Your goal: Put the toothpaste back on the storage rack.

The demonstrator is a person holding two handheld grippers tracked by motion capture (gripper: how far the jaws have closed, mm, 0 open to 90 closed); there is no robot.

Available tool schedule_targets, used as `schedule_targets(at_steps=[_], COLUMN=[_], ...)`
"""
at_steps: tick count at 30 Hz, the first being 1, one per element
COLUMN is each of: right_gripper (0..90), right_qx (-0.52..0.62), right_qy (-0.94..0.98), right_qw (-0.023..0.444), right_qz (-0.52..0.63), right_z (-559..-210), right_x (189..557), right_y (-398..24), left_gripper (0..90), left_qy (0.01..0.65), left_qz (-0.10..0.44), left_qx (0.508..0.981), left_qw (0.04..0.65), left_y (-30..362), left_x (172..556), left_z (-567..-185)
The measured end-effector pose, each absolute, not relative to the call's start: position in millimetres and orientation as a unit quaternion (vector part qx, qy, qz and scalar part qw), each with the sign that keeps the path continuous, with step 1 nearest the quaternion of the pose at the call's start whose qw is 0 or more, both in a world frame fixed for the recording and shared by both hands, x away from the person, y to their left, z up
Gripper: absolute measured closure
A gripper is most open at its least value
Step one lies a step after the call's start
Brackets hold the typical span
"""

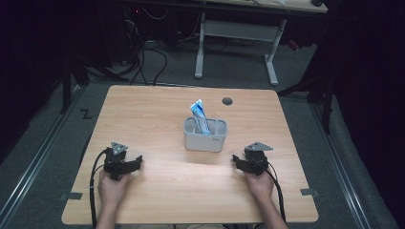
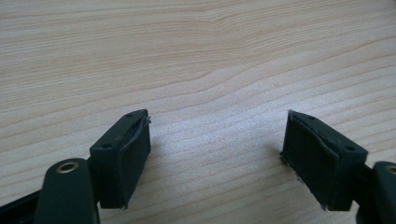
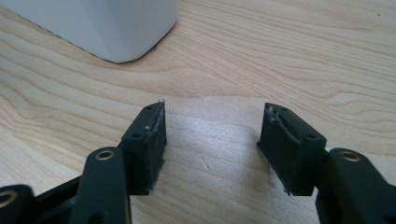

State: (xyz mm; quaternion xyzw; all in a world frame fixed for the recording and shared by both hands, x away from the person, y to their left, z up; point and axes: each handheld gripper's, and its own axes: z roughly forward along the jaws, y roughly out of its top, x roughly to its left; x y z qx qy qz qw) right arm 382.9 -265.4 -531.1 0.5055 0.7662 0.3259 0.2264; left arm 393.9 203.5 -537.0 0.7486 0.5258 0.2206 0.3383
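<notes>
While both hands rest low on the near part of the wooden table [image 1: 143, 114], the grey holder [image 1: 205, 135] stands at its middle, ahead of and between them, with a blue-and-white tube [image 1: 200, 115] standing in its left compartment, long axis nearly upright and top leaning slightly to the left in the high view. From the right gripper [image 1: 237, 161] the holder lies forward and to the left, and in the right gripper view its white rounded corner [image 3: 100, 28] sits just past the jaws, up and left of them. The left gripper [image 1: 137, 162] is farther off, with bare wood ahead of its jaws in the left gripper view, so the right hand looks the nearer one for any reach. Both pairs of jaws stand wide apart with nothing between them. Judging by the tube's upright pose, a grip would have to come from above the holder's rim.
</notes>
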Motion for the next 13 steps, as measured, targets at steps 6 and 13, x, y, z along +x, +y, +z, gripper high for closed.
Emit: schedule_targets(at_steps=[6,13], right_gripper=[39.1,38.8], right_qx=[0.507,0.508], right_qy=[0.765,0.765], right_qw=[0.228,0.228], right_qz=[0.324,0.324], right_z=[-531.2,-531.2], right_x=[383.4,384.0], right_y=[-265.3,-264.8], left_gripper=[23.5,23.6], left_qy=[0.526,0.526], left_qz=[0.221,0.22], left_qx=[0.748,0.748], left_qw=[0.339,0.339], left_y=[203.4,203.5], left_x=[394.0,394.0], left_z=[-537.0,-537.0])
